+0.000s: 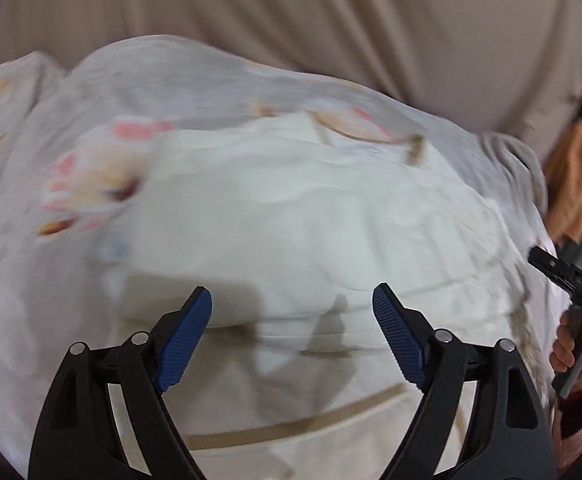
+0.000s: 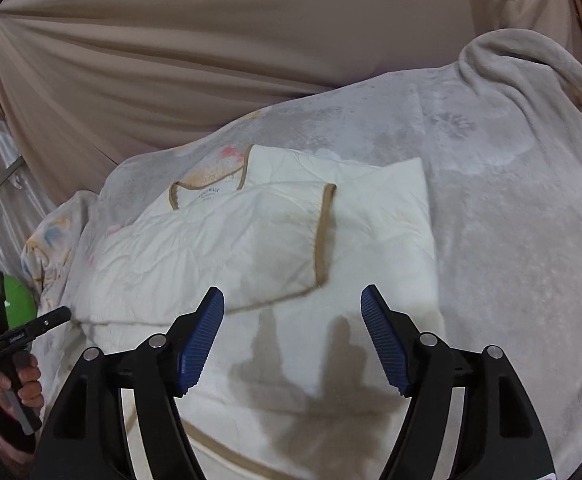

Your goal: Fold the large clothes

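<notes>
Garment: cream, tan-trimmed, lying partly folded on a pale fleece blanket; one flap is turned over the body, and its tan edge runs down the middle of the right wrist view. Printed lettering sits inside the neckline at the far end, too small to read.

Left gripper: nearest in the left wrist view, jaws wide apart, nothing between the blue pads, hanging over the garment. That view is motion-blurred. The same tool shows at the left edge of the right wrist view, in a hand.

Right gripper: jaws wide apart, empty, above the garment's near end, casting shadows on the cloth. Seen also at the right edge of the left wrist view, gripped by a hand.

Blanket: grey-white, with faint floral print and pink-orange patches, spread under and beyond the garment.

Curtain: beige, pleated, farthest back.
</notes>
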The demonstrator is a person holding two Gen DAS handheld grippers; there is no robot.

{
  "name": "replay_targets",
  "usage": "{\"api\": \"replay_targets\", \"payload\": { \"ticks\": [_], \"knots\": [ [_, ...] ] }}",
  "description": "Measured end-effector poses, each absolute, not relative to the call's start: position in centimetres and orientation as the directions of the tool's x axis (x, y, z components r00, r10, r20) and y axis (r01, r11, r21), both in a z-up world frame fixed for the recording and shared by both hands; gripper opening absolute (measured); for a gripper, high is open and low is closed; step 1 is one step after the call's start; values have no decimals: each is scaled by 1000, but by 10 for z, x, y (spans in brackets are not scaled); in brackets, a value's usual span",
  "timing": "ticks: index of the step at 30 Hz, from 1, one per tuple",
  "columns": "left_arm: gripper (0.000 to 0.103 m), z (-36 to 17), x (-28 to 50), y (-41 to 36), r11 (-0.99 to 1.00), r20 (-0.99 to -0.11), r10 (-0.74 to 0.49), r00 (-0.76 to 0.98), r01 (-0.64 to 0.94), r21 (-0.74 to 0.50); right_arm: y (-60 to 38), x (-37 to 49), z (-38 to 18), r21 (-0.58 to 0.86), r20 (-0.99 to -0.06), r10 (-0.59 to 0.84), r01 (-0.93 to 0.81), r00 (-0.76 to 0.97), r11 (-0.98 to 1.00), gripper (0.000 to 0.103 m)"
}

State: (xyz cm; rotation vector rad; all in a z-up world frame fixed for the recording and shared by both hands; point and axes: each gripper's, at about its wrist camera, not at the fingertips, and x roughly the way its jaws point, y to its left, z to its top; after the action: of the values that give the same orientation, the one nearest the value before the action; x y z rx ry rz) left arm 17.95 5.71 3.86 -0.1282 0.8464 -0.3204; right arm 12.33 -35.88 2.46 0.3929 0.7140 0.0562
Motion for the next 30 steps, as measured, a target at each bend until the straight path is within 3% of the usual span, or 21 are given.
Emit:
{"api": "replay_targets", "payload": {
  "ticks": [4,8,9,10,12,13,17,19,22,24,26,30],
  "knots": [
    [80,34,170,98,947,-725,-318,611,175,-268,-365,151,16,360,-654,151,129,742,924,70],
    [80,17,158,102,970,-762,-240,601,186,-158,-375,169,2,414,-669,180,160,721,896,69],
    [80,13,159,104,975,-766,-214,607,175,-133,-376,173,-2,450,-668,213,158,713,879,61],
    [79,11,163,105,981,-764,-188,617,160,-112,-376,175,-5,481,-661,246,148,709,864,36],
    [73,9,174,110,991,-762,-123,636,120,-60,-370,177,-1,513,-653,292,124,699,849,13],
    [68,9,178,111,993,-763,-101,639,109,-40,-367,173,7,526,-629,305,102,715,845,7],
    [59,5,191,111,995,-772,-35,635,93,32,-362,130,65,564,-442,361,-58,821,823,4],
    [57,-3,193,113,995,-785,-38,619,94,26,-368,107,76,517,-416,307,-55,856,854,4],
    [55,-15,196,114,996,-800,-46,599,92,12,-376,115,34,336,-614,121,119,780,934,4],
    [55,-18,197,113,996,-802,-43,596,85,10,-379,131,-14,257,-746,81,174,660,951,4],
    [54,-13,194,112,996,-799,-39,600,84,14,-377,131,-29,249,-758,79,175,648,953,4],
    [54,16,167,122,993,-777,-84,624,115,-16,-377,116,-1,224,-736,45,180,676,958,12]
  ]
}}
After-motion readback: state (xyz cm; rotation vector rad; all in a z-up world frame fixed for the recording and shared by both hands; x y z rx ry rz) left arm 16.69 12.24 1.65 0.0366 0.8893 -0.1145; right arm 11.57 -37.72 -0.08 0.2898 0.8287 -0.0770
